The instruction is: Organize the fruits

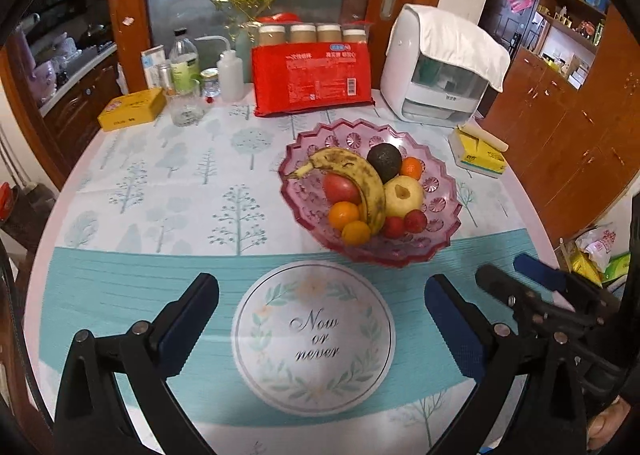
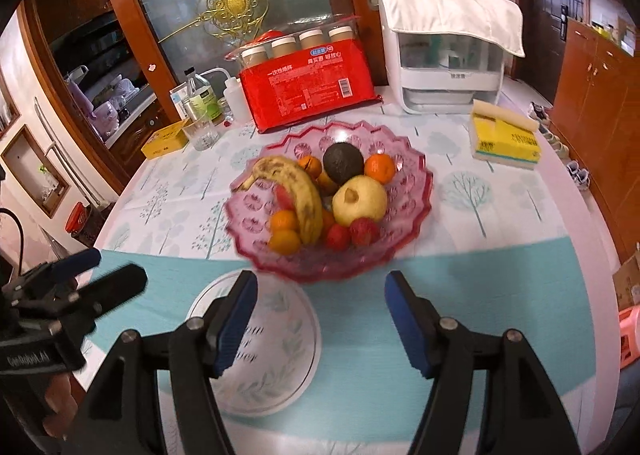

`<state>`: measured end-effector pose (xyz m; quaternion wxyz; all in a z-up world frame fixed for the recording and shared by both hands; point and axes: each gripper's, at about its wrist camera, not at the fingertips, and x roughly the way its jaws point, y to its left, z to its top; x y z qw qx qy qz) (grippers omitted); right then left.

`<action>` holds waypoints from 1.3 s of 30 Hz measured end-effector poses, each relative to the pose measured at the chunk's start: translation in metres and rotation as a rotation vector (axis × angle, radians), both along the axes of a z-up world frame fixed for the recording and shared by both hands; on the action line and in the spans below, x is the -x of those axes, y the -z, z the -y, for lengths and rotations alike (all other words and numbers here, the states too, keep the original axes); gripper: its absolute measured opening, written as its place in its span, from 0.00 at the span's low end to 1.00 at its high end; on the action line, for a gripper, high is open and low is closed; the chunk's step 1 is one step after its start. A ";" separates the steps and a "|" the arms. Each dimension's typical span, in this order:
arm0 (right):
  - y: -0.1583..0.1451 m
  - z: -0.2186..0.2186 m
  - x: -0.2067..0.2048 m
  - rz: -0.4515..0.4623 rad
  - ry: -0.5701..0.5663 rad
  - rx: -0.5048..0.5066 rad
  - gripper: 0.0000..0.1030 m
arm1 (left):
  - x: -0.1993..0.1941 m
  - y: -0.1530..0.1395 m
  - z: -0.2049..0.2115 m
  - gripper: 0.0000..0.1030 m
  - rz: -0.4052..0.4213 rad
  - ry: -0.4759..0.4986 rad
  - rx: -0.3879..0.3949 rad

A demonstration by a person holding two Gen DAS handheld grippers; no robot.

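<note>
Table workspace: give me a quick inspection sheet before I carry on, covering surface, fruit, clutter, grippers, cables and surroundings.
Surface: round table under a tree-print cloth with a teal band; a printed white circle reading "Now or never" lies near the grippers.
Job's things: scalloped pink glass bowl holds a spotted yellow banana, dark avocado, pale yellow apple, oranges and small red fruits.
Clutter: red packet of cups, white appliance under a cloth, yellow tin, yellow tissue pack, bottles and a glass at the far edge.
Grippers: left gripper open, empty; right gripper open, empty.
Cables: nothing seen on the table.
Surroundings: wooden cabinets, glass door.
</note>
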<state>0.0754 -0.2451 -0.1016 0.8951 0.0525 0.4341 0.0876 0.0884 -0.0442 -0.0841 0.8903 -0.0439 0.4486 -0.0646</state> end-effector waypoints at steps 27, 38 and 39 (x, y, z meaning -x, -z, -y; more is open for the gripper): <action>-0.064 -0.061 0.106 0.099 0.040 0.004 0.85 | 0.106 -0.049 -0.050 0.99 0.057 -0.103 -0.107; -0.063 -0.066 0.101 0.087 0.023 -0.007 0.85 | 0.105 -0.048 -0.054 0.99 0.057 -0.122 -0.112; -0.063 -0.066 0.102 0.088 0.024 -0.006 0.85 | 0.104 -0.047 -0.054 0.99 0.057 -0.123 -0.112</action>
